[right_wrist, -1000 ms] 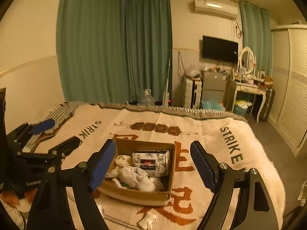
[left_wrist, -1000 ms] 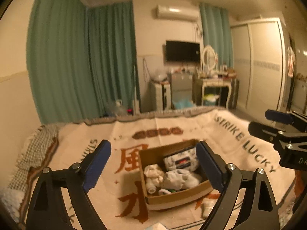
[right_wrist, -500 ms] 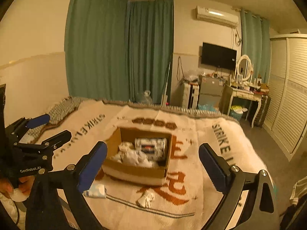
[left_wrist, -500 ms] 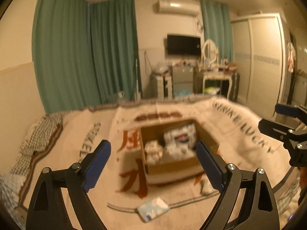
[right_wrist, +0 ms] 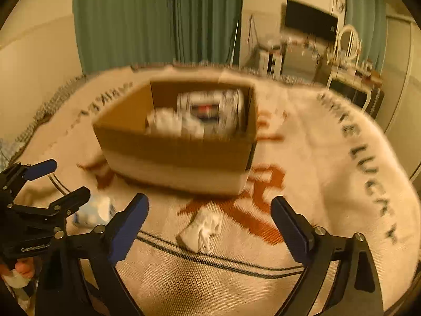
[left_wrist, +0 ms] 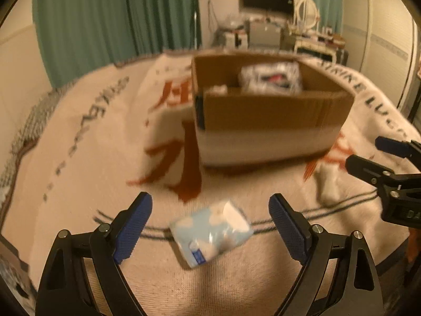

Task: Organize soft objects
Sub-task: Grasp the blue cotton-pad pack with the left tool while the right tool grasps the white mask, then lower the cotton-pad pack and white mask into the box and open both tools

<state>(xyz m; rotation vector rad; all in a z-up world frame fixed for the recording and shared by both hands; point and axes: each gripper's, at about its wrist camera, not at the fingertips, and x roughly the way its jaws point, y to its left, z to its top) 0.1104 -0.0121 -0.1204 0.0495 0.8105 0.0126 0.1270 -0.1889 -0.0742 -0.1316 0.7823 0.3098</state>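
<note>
Nearest in the left wrist view: left gripper (left_wrist: 210,226), jaws spread wide, nothing clamped, blue pads on either side of a light-blue tissue pack (left_wrist: 210,234) lying flat on the blanket (left_wrist: 79,173), clear of both pads. Off to the right, at the edge of the same view, the right gripper (left_wrist: 368,155), seen side-on above a small white sock (left_wrist: 327,184).

Nearest in the right wrist view: right gripper, its jaws just now narrowing a little yet standing wide, empty, framing that crumpled white sock, which rests on the blanket between the pads without touching either. At the left edge, the left gripper in profile, with fingers (right_wrist: 22,270) of a person's hand showing beneath it, and the tissue pack just beyond its tips.

Further back, mid-blanket: an open cardboard box (left_wrist: 263,115), upright, holding white soft items and a patterned pack (left_wrist: 271,75) with a red mark against its far wall; details blurred.

Beyond the bed: green curtains (right_wrist: 158,18), a wall-mounted television (right_wrist: 310,19), a white dressing table with an oval mirror (right_wrist: 347,42).
</note>
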